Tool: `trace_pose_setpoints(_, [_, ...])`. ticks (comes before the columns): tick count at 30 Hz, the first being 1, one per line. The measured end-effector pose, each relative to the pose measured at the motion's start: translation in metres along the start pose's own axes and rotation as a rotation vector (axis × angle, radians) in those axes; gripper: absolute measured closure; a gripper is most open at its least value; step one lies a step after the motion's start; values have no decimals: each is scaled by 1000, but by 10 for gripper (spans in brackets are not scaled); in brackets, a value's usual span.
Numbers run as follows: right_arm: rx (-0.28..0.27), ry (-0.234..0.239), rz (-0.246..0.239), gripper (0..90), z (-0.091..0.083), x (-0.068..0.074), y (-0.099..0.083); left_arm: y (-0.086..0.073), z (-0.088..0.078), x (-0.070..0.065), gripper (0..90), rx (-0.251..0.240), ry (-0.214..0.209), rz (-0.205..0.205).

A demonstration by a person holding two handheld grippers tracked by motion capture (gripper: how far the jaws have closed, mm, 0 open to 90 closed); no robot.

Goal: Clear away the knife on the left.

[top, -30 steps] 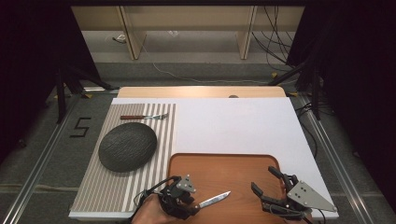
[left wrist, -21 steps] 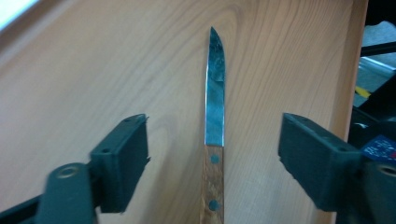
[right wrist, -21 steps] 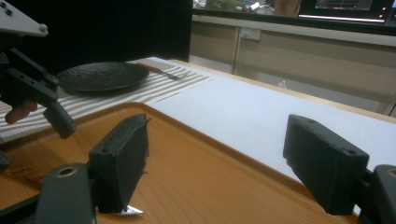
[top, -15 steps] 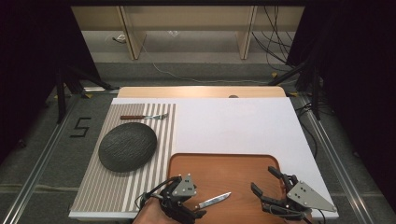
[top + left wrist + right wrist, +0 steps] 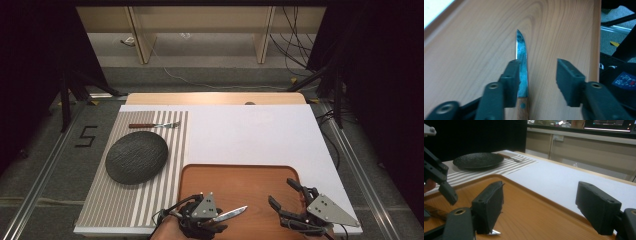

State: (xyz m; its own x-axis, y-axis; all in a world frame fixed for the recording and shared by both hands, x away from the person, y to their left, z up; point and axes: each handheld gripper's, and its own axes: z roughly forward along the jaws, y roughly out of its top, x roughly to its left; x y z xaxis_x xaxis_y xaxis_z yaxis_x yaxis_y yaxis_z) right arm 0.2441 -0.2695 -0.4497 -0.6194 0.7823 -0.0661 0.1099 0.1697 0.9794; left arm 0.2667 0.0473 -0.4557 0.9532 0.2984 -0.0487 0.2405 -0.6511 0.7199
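L hand-held gripper [image 5: 212, 220] sits at near edge of desk [image 5: 250, 135], over near-left part of wooden tray [image 5: 240, 182]. Knife [image 5: 231, 214] lies flat on tray, blade pointing twd R side, wooden handle end under the gripper. L gripper view: knife [image 5: 522, 67] runs up between the jaws, blade edge right against the left-hand pad [image 5: 511, 80]; the other pad [image 5: 569, 82] stands well apart from blade, bare tray wood between. Jaws have just been closing, from wide to approx half open; knife between them but not clamped, so gripper reads open. R hand-held gripper [image 5: 285, 192] rests over near-right part of tray, jaws spread wide, nothing between; R gripper view shows only tray floor [image 5: 536, 215] betw. its pads, w/ knife tip [image 5: 494, 232] just below its left-hand pad. Farther off: dark plate [image 5: 136, 157] on striped mat [image 5: 125, 205], left side of desk; fork [image 5: 155, 125] beyond plate on same mat, tines twd desk centre. White sheet [image 5: 250, 135] covers rest of desk. Plate, fork well apart from both grippers.
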Motion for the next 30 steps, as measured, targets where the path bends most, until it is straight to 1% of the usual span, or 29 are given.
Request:
trace_pose_setpoints(3, [0, 0, -1, 236, 0, 0, 0, -1, 4, 0, 643, 21, 0, -15])
trace_pose_setpoints(5, [0, 0, -2, 236, 0, 0, 0, -2, 7, 0, 736, 26, -4, -9])
trace_pose_setpoints(7, [0, 0, -2, 236, 0, 0, 0, -4, 9, 0, 817, 29, -8, 6])
trace_pose_setpoints(9, [0, 0, -1, 236, 0, 0, 0, -5, 10, 0, 856, 33, -15, 12])
trace_pose_setpoints(10, [-1, 0, 0, 237, 0, 0, 0, -6, 13, -1, 874, 58, -12, 14])
trace_pose_setpoints(12, [-1, 2, -1, 237, 0, 0, 0, -7, 16, -1, 893, 92, -11, 16])
trace_pose_setpoints(16, [1, 1, -1, 237, 0, 0, 0, -8, 19, -1, 895, 110, 4, 14])
trace_pose_setpoints(18, [1, 0, -1, 237, 0, 0, 0, -10, 19, 0, 896, 118, 5, 10])
trace_pose_setpoints(20, [1, 0, 0, 237, 0, 0, 0, -11, 20, 1, 896, 122, 8, 9])
trace_pose_setpoints(25, [0, 0, -1, 238, 0, 0, 0, -12, 20, 4, 897, 116, 16, -2])
trace_pose_setpoints(26, [0, 0, -1, 238, 0, 0, 0, -12, 20, 5, 897, 119, 15, -9])
trace_pose_setpoints(28, [0, 0, 0, 238, 0, 0, 0, -13, 20, 7, 897, 111, 13, -15])
trace_pose_setpoints(30, [0, 1, -1, 238, 0, 0, 0, -14, 19, 8, 897, 117, 12, -16])
